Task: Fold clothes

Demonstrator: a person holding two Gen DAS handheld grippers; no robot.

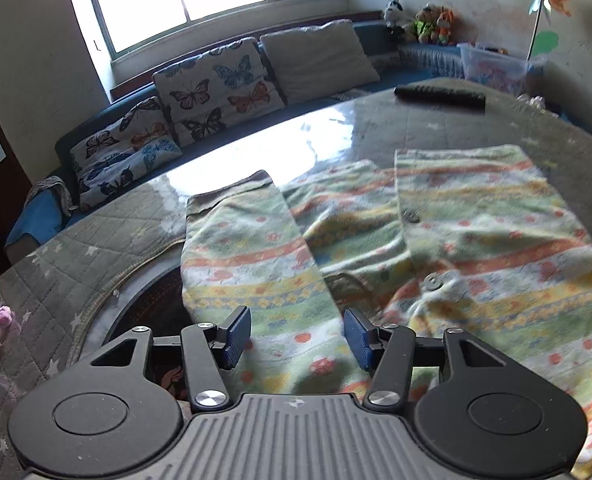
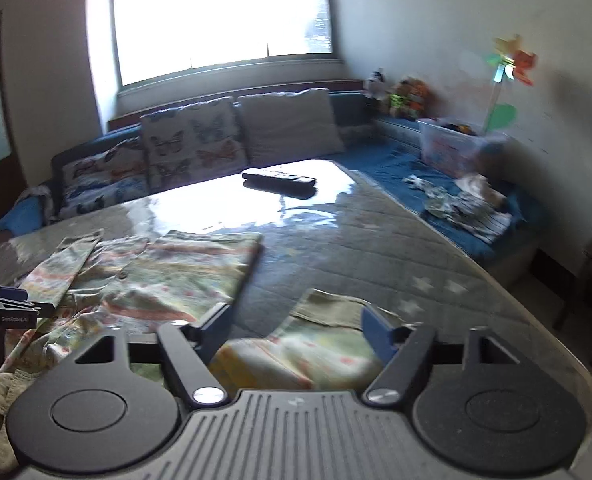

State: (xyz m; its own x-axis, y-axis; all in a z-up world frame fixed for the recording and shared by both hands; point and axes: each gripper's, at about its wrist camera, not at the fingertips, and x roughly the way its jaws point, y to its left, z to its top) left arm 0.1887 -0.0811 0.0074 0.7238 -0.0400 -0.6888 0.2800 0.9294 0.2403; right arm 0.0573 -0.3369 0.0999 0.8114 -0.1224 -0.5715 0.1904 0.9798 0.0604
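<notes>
While the shirt (image 1: 435, 240) lies spread on the table (image 1: 256, 152) (one sleeve folded across its front), the left gripper (image 1: 297, 336) hovers over that sleeve, jaws wide apart, empty; the right gripper (image 2: 296, 330), equally spread, holds nothing above the other sleeve (image 2: 315, 344).

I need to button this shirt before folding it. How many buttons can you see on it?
2 on the patterned shirt: one button on the placket farther from the left gripper, another button nearer it. More may be hidden in folds.
</notes>
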